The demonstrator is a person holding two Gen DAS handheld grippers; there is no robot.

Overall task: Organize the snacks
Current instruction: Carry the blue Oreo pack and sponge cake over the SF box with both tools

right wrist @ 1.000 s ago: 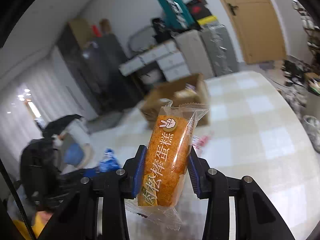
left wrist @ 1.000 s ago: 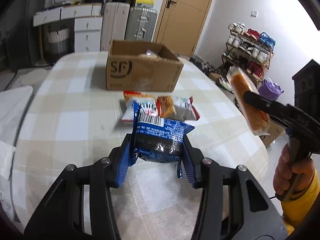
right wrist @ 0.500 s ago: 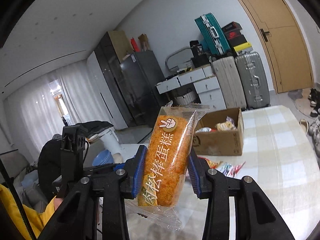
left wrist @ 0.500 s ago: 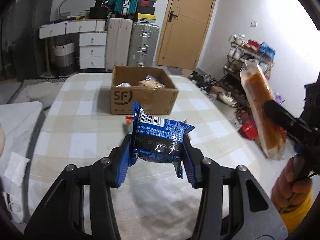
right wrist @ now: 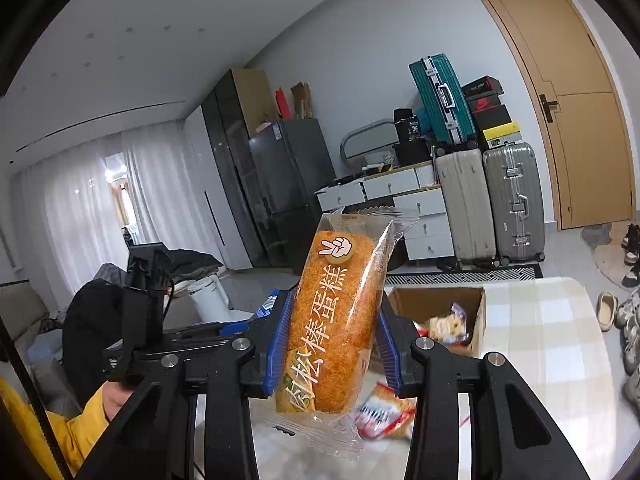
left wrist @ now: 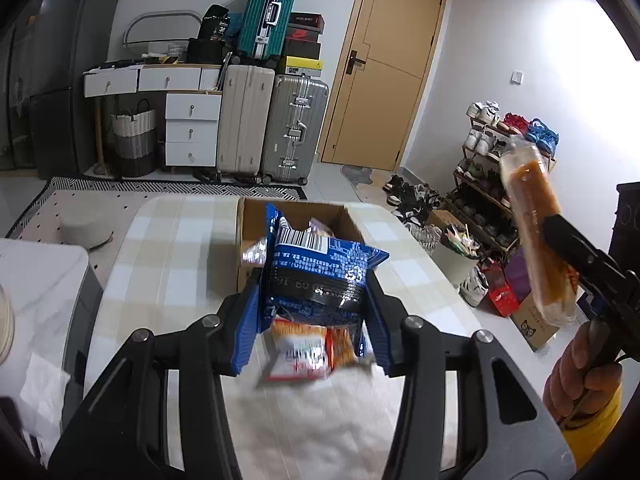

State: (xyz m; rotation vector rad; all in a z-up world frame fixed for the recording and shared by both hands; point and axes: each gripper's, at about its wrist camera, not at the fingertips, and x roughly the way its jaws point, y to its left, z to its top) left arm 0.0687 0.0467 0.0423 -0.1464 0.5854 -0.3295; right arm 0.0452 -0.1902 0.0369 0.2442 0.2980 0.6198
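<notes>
My left gripper (left wrist: 316,300) is shut on a blue snack packet (left wrist: 320,268), held in the air above the checked table (left wrist: 172,264). Just beyond it stands an open cardboard box (left wrist: 248,216) with a few wrapped snacks inside. My right gripper (right wrist: 332,336) is shut on an orange meat-floss cake in a clear wrapper (right wrist: 336,312), upright and high over the table. The same cake (left wrist: 536,232) shows at the right of the left wrist view. Red and white snack packets (left wrist: 304,348) lie on the table below the left gripper. The box (right wrist: 440,312) shows behind the cake.
Suitcases (left wrist: 272,128), white drawers (left wrist: 188,128) and a door (left wrist: 384,80) stand behind the table. A shoe rack (left wrist: 492,152) and a bin (left wrist: 456,252) are on the floor to the right. A hand in a yellow sleeve (left wrist: 580,376) holds the right gripper.
Both grippers have risen with their snacks still gripped. The box and the packets on the table now sit lower in both views. The right gripper has rolled closer to upright.
</notes>
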